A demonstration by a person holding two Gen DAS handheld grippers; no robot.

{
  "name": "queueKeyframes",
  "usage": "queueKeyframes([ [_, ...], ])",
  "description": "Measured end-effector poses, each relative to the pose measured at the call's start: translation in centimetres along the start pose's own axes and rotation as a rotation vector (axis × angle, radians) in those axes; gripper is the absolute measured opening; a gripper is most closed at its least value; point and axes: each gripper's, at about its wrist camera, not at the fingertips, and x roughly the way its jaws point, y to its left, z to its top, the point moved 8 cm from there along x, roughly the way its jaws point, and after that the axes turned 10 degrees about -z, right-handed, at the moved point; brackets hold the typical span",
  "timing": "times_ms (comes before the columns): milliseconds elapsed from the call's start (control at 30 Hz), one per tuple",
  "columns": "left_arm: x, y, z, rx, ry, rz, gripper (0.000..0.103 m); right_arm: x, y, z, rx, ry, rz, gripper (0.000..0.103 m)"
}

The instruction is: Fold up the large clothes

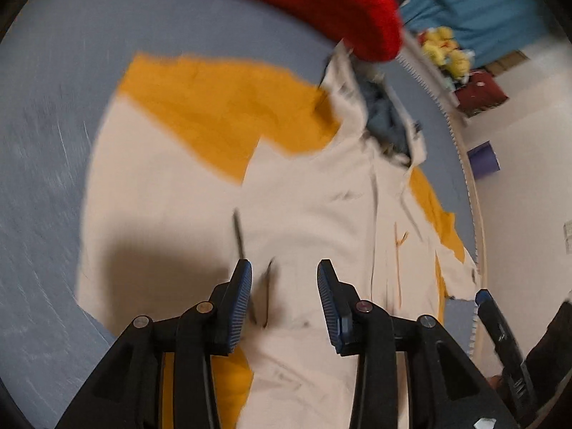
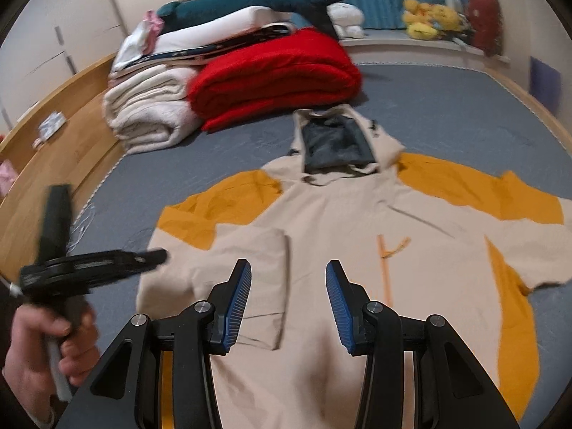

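Beige hooded jacket with mustard-yellow panels (image 2: 343, 214) spread flat on grey-blue bed sheet (image 2: 447, 114); left gripper (image 1: 285, 268) released, hovering over cloth; right gripper (image 2: 289, 268) released, empty above hem; no legible writing; folded red blanket (image 2: 275, 71) behind hood.

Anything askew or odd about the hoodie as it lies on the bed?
Mostly flat, face up. The hoodie has its left-side sleeve already folded across the chest, while the other sleeve still lies spread; the hood lies open. No damage visible.
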Motion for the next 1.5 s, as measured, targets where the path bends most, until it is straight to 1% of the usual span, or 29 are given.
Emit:
queueKeyframes([
  [67, 1.5, 0.8, -0.6, -0.034, 0.062, -0.019, 0.035, 0.6, 1.0, -0.6, -0.042, 0.003, 0.005, 0.043],
  [100, 1.9, 1.0, -0.9, -0.040, 0.077, -0.011, 0.035, 0.9, 1.6, -1.0, -0.061, 0.002, 0.018, 0.042],
  [167, 2.7, 1.2, -1.1, -0.042, 0.091, 0.006, 0.035, 1.7, 2.3, -1.7, -0.086, 0.011, 0.027, 0.042],
  [267, 3.4, 1.5, -1.0, -0.029, 0.101, 0.027, 0.035, 3.1, 3.3, -2.7, -0.098, 0.053, 0.066, 0.042],
  [333, 4.3, 2.0, -1.0, -0.035, 0.114, 0.038, 0.035, 3.6, 4.0, -3.0, -0.120, 0.063, 0.092, 0.042],
  [433, 4.8, 2.6, -0.9, -0.052, 0.116, 0.034, 0.035, 4.5, 5.1, -3.6, -0.177, 0.083, 0.106, 0.043],
  [467, 4.9, 2.5, -0.8, -0.049, 0.116, 0.031, 0.033, 4.7, 5.3, -3.9, -0.187, 0.092, 0.111, 0.043],
  [500, 4.9, 2.3, -0.6, -0.036, 0.113, 0.023, 0.028, 5.1, 5.6, -4.2, -0.200, 0.107, 0.121, 0.043],
  [533, 4.9, 1.9, -0.5, -0.021, 0.105, 0.015, 0.019, 5.4, 5.9, -4.5, -0.212, 0.118, 0.129, 0.043],
  [567, 4.7, 1.3, -0.2, 0.002, 0.097, -0.004, 0.001, 5.6, 6.0, -4.6, -0.221, 0.124, 0.132, 0.043],
  [600, 4.4, 0.6, 0.1, 0.017, 0.088, -0.028, 0.001, 5.8, 6.2, -4.8, -0.238, 0.130, 0.137, 0.043],
  [633, 4.1, -0.2, 0.4, 0.034, 0.078, -0.068, 0.001, 5.9, 6.5, -5.0, -0.258, 0.134, 0.144, 0.043],
  [667, 3.7, -1.6, 0.8, 0.058, 0.067, -0.125, 0.001, 6.1, 6.8, -5.2, -0.274, 0.137, 0.149, 0.043],
  [733, 3.2, -3.6, 1.2, 0.089, 0.053, -0.196, 0.001, 6.2, 7.1, -5.5, -0.304, 0.139, 0.151, 0.043],
  [900, 2.6, -8.7, 0.6, 0.168, 0.053, -0.348, 0.000, 6.6, 7.4, -6.2, -0.330, 0.160, 0.147, 0.044],
  [967, 2.4, -10.4, -0.2, 0.204, 0.058, -0.387, 0.000, 6.7, 7.6, -6.3, -0.331, 0.163, 0.145, 0.044],
  [1033, 2.2, -11.4, -0.6, 0.219, 0.060, -0.406, 0.000, 6.7, 7.8, -6.4, -0.342, 0.155, 0.134, 0.044],
  [1133, 2.4, -11.9, -1.1, 0.210, 0.068, -0.419, 0.000, 6.7, 8.0, -6.6, -0.369, 0.135, 0.084, 0.044],
  [1233, 2.2, -11.5, -1.1, 0.190, 0.075, -0.421, 0.000, 6.8, 7.4, -6.4, -0.361, 0.116, 0.025, 0.044],
  [1267, 2.0, -11.3, -1.0, 0.181, 0.074, -0.421, 0.000, 6.9, 7.0, -6.1, -0.342, 0.108, 0.018, 0.039],
  [1300, 1.8, -11.0, -0.9, 0.176, 0.069, -0.416, 0.000, 6.9, 6.7, -5.8, -0.317, 0.104, 0.024, 0.031],
  [1333, 1.5, -10.8, -0.7, 0.174, 0.061, -0.405, 0.000, 6.9, 6.4, -5.6, -0.294, 0.101, 0.024, 0.020],
  [1367, 1.2, -10.4, -0.7, 0.172, 0.053, -0.397, 0.000, 6.8, 6.2, -5.4, -0.278, 0.097, 0.024, 0.017],
  [1433, 0.6, -9.8, -0.1, 0.164, 0.034, -0.388, 0.000, 6.6, 5.6, -4.8, -0.237, 0.081, 0.023, 0.015],
  [1500, -0.5, -8.8, 0.6, 0.158, -0.006, -0.356, 0.002, 6.4, 4.9, -4.2, -0.187, 0.069, 0.018, 0.014],
])
